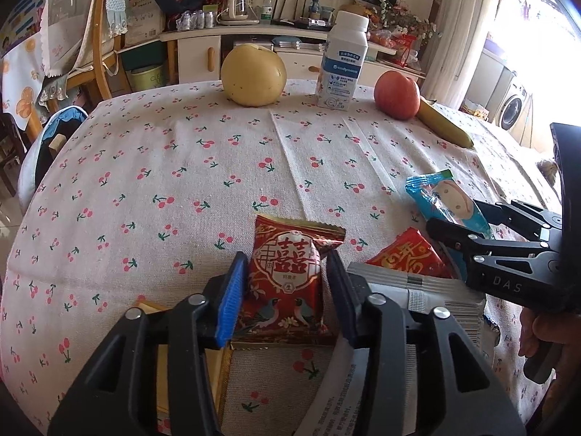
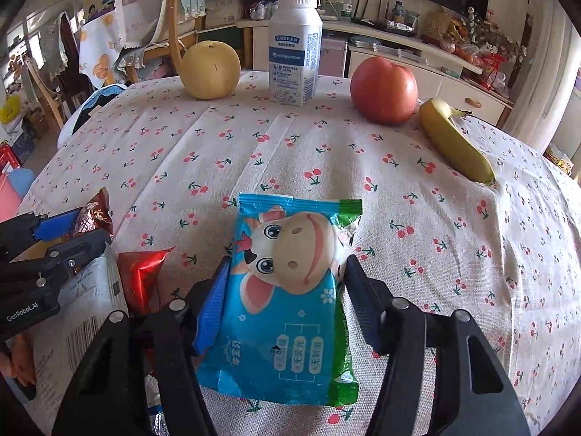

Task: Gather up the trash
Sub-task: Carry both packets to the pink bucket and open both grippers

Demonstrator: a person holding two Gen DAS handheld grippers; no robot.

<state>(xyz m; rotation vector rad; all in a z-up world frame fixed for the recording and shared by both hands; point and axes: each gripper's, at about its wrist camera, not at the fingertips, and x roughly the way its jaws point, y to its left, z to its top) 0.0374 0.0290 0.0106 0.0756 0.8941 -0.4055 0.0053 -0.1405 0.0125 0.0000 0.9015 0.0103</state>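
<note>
My left gripper (image 1: 287, 265) is shut on a red snack packet with gold trim (image 1: 287, 272), its pads pressing both sides. My right gripper (image 2: 287, 276) is shut on a blue cow-print wrapper (image 2: 287, 301); it also shows in the left wrist view (image 1: 446, 200), held by the right gripper (image 1: 468, 221). A small red wrapper (image 2: 139, 276) and a white printed bag (image 2: 83, 312) lie between the two grippers on the cherry-print tablecloth (image 2: 435, 254). The left gripper shows at the left edge of the right wrist view (image 2: 72, 232).
At the table's far side stand a yellow pear (image 2: 210, 69), a white bottle (image 2: 295, 47), a red apple (image 2: 384, 89) and a banana (image 2: 455, 141). A flat yellow card (image 1: 189, 359) lies under my left gripper. Chairs stand beyond the far left edge.
</note>
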